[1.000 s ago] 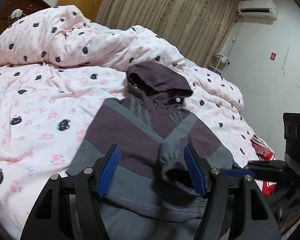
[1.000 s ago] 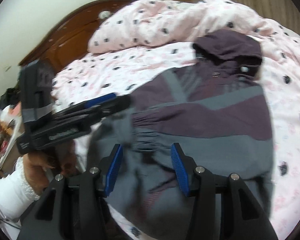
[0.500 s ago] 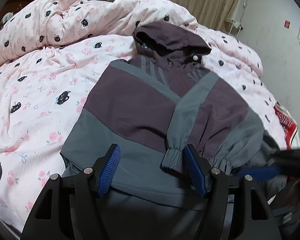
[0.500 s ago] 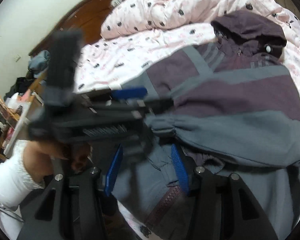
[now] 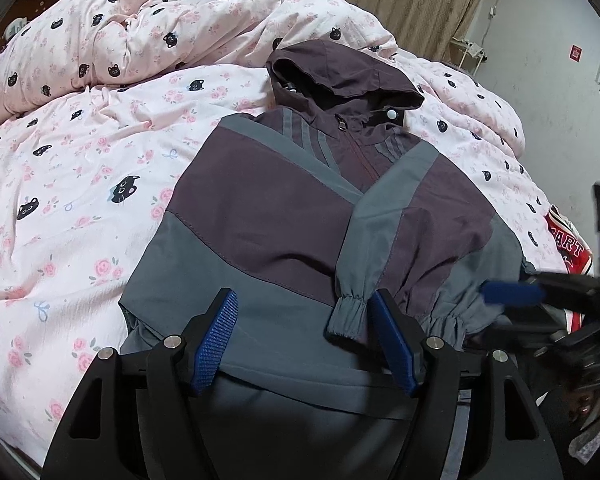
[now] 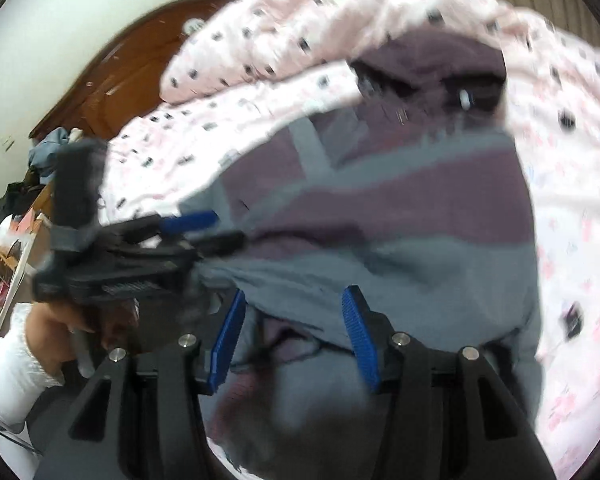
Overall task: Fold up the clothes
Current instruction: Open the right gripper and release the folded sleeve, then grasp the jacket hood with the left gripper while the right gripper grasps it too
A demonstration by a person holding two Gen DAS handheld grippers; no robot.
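Observation:
A purple and grey hooded jacket [image 5: 284, 216] lies front-up on the bed, hood [image 5: 340, 76] towards the far side, both sleeves folded across the chest. One elastic cuff [image 5: 346, 314] lies just ahead of my left gripper [image 5: 302, 332], which is open and empty over the jacket's lower hem. My right gripper [image 6: 292, 320] is open over the grey hem of the jacket [image 6: 400, 216]; that view is blurred. It also shows in the left wrist view [image 5: 512, 292] at the jacket's right edge.
The bed is covered by a pink quilt with black cat prints [image 5: 80, 152], bunched up at the far side [image 5: 148, 32]. A red printed item [image 5: 568, 244] lies at the bed's right edge. A wooden headboard [image 6: 112, 84] and clutter [image 6: 16, 216] are on the left.
Both grippers have stayed open. The left view has drawn back and down slightly, so the jacket sits farther ahead. The right gripper is moving fast, and its view has blurred.

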